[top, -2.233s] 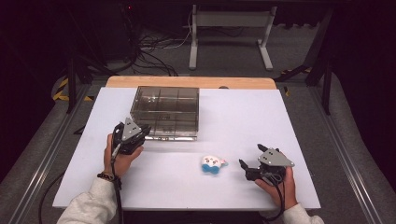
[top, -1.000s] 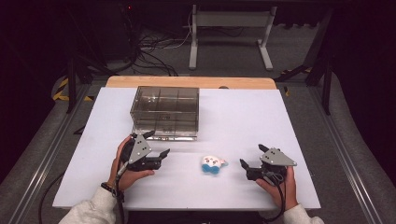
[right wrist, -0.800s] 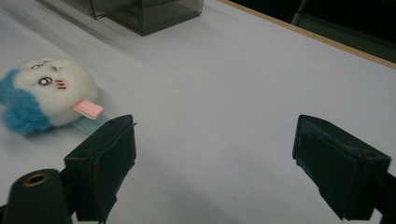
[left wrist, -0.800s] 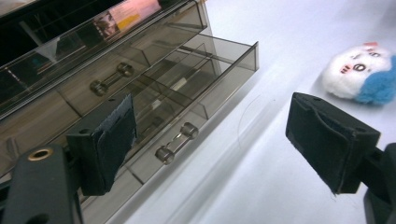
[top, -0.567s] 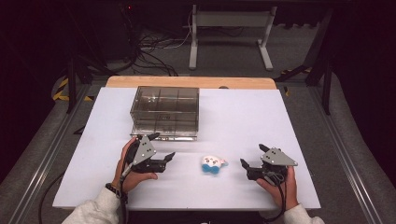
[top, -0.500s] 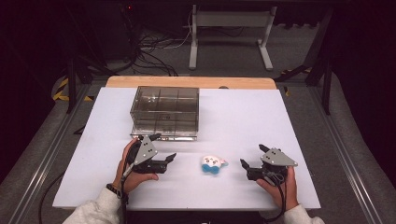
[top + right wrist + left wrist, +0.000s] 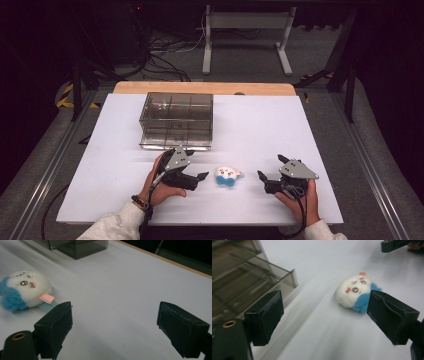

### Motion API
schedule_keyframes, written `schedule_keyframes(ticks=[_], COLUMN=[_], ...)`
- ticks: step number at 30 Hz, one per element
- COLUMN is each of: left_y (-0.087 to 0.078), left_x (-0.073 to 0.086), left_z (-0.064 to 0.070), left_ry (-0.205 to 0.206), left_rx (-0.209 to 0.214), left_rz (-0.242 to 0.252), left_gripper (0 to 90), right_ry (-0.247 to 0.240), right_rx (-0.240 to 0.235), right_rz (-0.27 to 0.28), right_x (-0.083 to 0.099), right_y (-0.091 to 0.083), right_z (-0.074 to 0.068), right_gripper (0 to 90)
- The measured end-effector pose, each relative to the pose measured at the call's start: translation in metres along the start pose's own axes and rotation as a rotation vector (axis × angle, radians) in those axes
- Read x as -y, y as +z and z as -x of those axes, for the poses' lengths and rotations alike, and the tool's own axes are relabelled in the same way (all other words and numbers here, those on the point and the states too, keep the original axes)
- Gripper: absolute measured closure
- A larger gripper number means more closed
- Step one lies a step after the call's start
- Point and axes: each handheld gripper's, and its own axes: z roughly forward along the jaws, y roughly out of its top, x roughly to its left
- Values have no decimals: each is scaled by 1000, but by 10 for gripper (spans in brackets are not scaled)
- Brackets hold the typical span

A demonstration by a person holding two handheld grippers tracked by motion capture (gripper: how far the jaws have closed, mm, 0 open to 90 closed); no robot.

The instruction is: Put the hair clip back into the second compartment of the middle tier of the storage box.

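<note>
Plush lies on the white table, between the two grippers and well short of the box. Left gripper sits just beside it, jaws wide apart and holding nothing; in the left gripper view the plush lies ahead, close to the right-hand jaw rather than centred. Right gripper rests near the other side, jaws likewise apart and empty. Judged step: the left gripper closing in for a pick. Recommended: shift sideways until the plush is centred between the jaws, lower to the table, then close on the round body, not the tag. Plush is a small, rounded, fluffy ball, white above, blue fuzz below, with a stitched face and a pink tag; it should compress under grip. Box is smoky clear hard plastic with square compartments. Table surface is smooth and matt.
</note>
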Motion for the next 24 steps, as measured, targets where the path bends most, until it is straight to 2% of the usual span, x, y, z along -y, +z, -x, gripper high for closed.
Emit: schedule_keyframes(ticks=[9,11,13,14,15,18,24], left_y=[27,35,46,46,53,59,72], left_x=[-8,-10,-11,-11,-11,-11,-11], left_z=[13,16,20,20,22,25,27], left_ry=[-10,-3,-8,-8,-17,-12,-1], left_rx=[91,105,125,125,140,129,134], left_rz=[-71,-92,-125,-125,-139,-161,-204], left_gripper=[152,149,139,128,127,124,128], right_ry=[-2,-3,-7,-7,-5,-3,-6], right_rx=[-2,-2,-4,-4,-4,-7,-12], right_rz=[-5,-6,-8,-8,-9,-10,-13], right_x=[1,1,1,1,1,2,2], right_y=[1,1,1,1,2,2,2], right_z=[-1,-1,-1,-1,0,0,-1], right_gripper=[136,136,136,136,136,136,136])
